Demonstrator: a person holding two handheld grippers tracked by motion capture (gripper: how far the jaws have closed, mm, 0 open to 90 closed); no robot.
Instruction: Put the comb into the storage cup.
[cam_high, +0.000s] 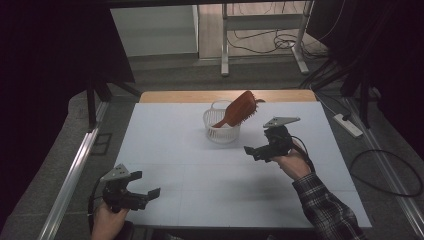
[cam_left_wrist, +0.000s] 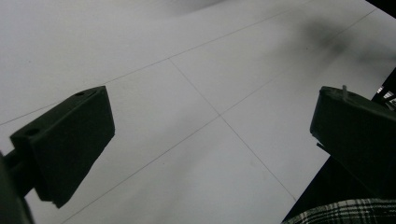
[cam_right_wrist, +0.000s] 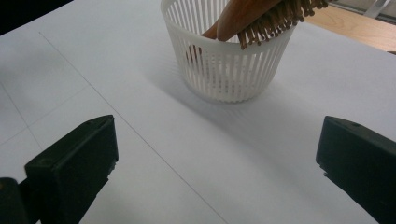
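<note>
Brush in basket, both tongs empty

Reddish-brown wooden hairbrush (cam_high: 240, 107) propped handle-down in small white slatted plastic basket (cam_high: 221, 131), bristle head sticking out past rim toward far right. Basket upright on white gridded surface (cam_high: 200, 200), past centre toward far edge.

Right tongs (cam_high: 257, 151) spread wide, holding nothing, hovering near basket on its near-right side, apart from it. Seen along right tongs: basket (cam_right_wrist: 227, 70) straight ahead between the two jaws, brush bristles (cam_right_wrist: 273, 21) overhanging rim. Left tongs (cam_high: 145, 192) also spread, empty, well apart from basket at near-left corner, looking down at bare surface (cam_left_wrist: 187, 93); plaid sleeve (cam_left_wrist: 345, 212) at lower edge.

Risks, judged: brush top-heavy and leaning, basket looks light, so any nudge on the protruding head likely tips basket or flips brush out. Grabbing basket wall with spread jaws may squeeze thin slats and slide it toward far edge. Pulling brush without steadying basket likely drags basket along. Bristles could snag on slats
</note>
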